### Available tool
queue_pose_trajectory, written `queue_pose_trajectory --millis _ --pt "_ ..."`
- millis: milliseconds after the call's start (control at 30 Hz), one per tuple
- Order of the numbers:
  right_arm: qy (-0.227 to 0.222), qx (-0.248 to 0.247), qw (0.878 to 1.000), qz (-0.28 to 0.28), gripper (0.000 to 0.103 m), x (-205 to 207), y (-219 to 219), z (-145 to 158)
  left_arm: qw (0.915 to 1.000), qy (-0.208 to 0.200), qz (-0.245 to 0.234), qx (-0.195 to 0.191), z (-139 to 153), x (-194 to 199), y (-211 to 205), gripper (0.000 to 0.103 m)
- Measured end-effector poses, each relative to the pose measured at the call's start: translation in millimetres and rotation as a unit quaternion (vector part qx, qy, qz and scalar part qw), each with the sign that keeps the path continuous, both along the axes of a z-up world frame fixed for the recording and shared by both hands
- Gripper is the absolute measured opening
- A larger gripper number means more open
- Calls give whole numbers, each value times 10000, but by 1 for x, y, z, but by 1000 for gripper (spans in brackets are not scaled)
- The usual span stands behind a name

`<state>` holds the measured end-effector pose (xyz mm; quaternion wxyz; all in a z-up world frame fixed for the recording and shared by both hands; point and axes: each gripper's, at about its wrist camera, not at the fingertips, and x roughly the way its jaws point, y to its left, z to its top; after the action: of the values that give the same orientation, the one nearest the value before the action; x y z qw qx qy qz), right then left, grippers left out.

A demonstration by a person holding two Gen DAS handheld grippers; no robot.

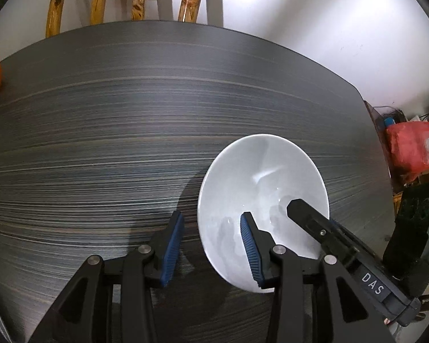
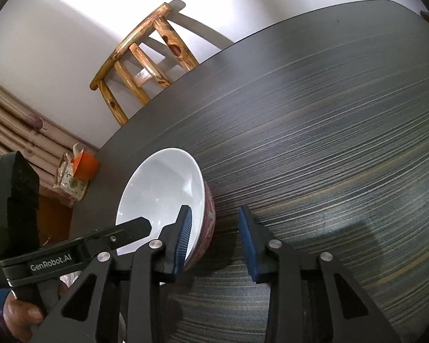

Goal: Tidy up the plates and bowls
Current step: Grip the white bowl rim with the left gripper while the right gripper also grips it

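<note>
**Both grippers straddling the one bowl's rim**

Jaws on both grippers are standing spread, each pair straddling a wall of the bowl (image 1: 260, 194) without pressing on it. On the left gripper (image 1: 211, 245) one pad is hanging inside the bowl over its left wall and the other is sitting outside. The right gripper (image 2: 214, 240) is doing the same at the right wall: one pad is inside the white interior, the other is outside beyond the red patterned wall, with a clear gap showing there.

One bowl is sitting upright on the table (image 1: 100, 114), at its near edge. No plate is showing in either view, and no stack or rack. By my judgement the organizing is barely beginning: nothing is gripped or lifted, and the bowl is awaiting a firm grasp.

A chair (image 2: 140, 65) is standing at the far side.
</note>
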<state>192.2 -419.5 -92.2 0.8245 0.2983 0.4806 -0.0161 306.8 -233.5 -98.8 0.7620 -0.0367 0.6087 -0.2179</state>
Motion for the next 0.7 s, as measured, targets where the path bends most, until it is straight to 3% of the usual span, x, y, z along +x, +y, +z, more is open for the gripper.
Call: queue_pose_trajectory --millis 67,100,167,233,300,433,700 --pt "27 36 10000 5 32 2 -1 -2 10000 -31 -36 -18 -1 1 -1 40" --pt "38 52 10000 -1 32 3 -1 -3 9999 -80 -70 -63 0 -1 -5 19" --pt "42 23 10000 31 24 4 0 -2 9996 -216 -168 70 1 1 -11 7" --pt "20 -20 9999 98 13 5 3 0 9998 -131 -132 0 -1 2 -9 7" --pt "78 -200 9997 77 13 6 6 3 9998 -28 -51 -213 2 0 -2 6" --pt "36 84 10000 4 12 -4 0 8 9992 -261 -189 -235 28 -21 6 6" --pt "-265 159 9992 253 12 -43 33 57 9979 -571 -179 -248 76 -72 56 6"
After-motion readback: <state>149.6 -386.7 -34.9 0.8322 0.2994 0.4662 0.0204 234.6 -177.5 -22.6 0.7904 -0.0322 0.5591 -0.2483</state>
